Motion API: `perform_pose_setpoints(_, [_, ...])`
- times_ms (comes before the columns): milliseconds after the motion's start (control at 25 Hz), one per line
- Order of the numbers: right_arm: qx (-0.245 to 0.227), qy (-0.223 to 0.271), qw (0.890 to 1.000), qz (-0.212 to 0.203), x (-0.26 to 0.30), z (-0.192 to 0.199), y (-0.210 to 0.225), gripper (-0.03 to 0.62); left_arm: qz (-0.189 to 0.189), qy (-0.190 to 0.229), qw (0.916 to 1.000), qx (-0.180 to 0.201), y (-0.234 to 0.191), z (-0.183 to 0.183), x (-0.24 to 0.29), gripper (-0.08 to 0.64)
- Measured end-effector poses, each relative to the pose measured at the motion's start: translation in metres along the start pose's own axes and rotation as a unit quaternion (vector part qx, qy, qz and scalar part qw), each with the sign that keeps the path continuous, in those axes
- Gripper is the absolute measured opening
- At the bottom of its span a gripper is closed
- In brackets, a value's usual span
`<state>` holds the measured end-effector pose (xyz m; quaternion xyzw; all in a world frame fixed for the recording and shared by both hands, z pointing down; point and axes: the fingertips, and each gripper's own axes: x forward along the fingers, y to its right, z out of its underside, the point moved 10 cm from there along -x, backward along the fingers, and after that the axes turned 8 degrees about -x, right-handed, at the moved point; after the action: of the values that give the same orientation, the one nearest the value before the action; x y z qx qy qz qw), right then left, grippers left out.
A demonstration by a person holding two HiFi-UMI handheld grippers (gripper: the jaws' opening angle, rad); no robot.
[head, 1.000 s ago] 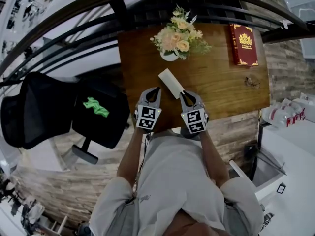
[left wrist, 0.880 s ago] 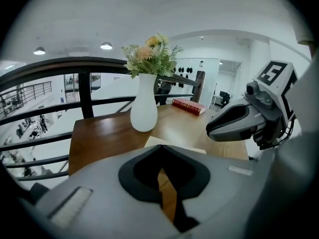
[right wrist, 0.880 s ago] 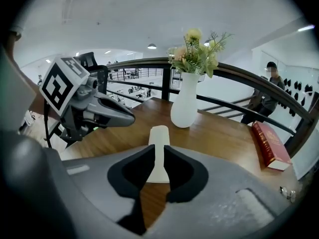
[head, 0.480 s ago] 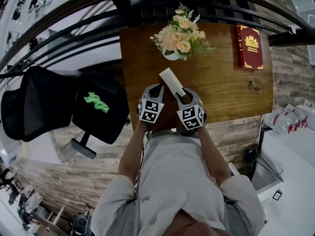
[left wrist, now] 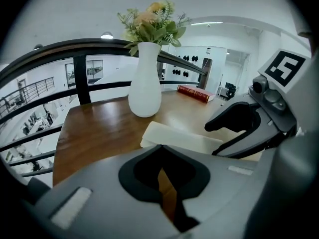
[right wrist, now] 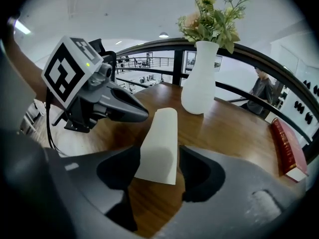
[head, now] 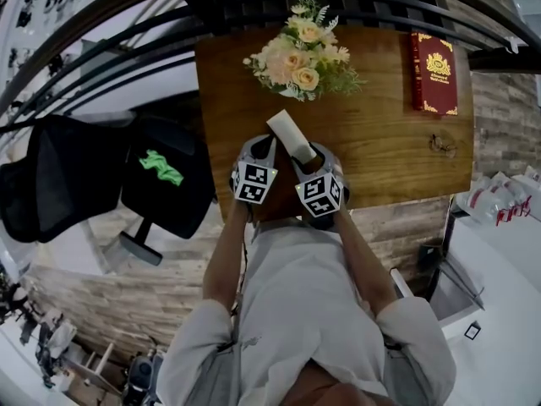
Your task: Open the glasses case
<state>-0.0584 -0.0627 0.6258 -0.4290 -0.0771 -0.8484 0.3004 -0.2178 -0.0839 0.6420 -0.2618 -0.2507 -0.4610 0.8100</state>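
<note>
A cream glasses case (head: 290,134) lies closed on the wooden table (head: 380,142), slanting away from me toward the vase. My right gripper (head: 309,153) straddles the case's near end; its jaws are opening, and the case (right wrist: 160,133) lies between them without being squeezed by the right gripper (right wrist: 159,154). My left gripper (head: 267,145) hangs just left of the case with its jaws together and nothing in them. In the left gripper view the case (left wrist: 184,139) lies just beyond the left gripper (left wrist: 160,164), and only a thin slit of wood shows between the jaws.
A white vase of flowers (head: 300,51) stands beyond the case. A red book (head: 434,61) lies at the table's far right, and a small pair of glasses (head: 437,144) lies right of centre. A black chair (head: 165,189) stands left of the table; a dark railing runs behind.
Both grippers have sunk toward the table. The right jaws, shut a second ago, have spread apart on either side of the case's near end.
</note>
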Motion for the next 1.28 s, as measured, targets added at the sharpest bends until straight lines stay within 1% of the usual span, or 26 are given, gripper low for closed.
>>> perform_pose_setpoints(80, [-0.005,-0.009,1.000,-0.009,0.005,0.001,-0.002,0.272,0.000,-0.004,1.0000,-0.001,-0.001,0.001,0.003,0.020])
perform_pose_setpoints(280, [-0.013,-0.024,0.999,-0.021,0.016,0.003,-0.005,0.315,0.000,-0.008,1.0000,-0.003,-0.002,0.002,0.010,0.020])
perform_pose_setpoints(520, [-0.017,-0.041,0.999,-0.022,0.027,0.003,-0.007,0.353,0.002,-0.012,0.9999,-0.003,-0.003,0.003,0.013,0.020])
perform_pose_setpoints(840, [-0.018,-0.062,0.997,-0.039,0.035,0.003,-0.005,0.343,0.008,-0.015,0.9998,-0.005,-0.001,0.003,0.017,0.020])
perform_pose_setpoints(1160, [0.021,-0.039,0.997,-0.070,0.032,0.005,0.005,0.334,0.010,-0.015,0.9998,-0.011,-0.002,0.006,0.018,0.020])
perform_pose_setpoints(1280, [0.026,-0.039,0.996,-0.075,0.031,0.005,0.007,0.337,0.011,-0.015,0.9998,-0.011,-0.002,0.006,0.019,0.020])
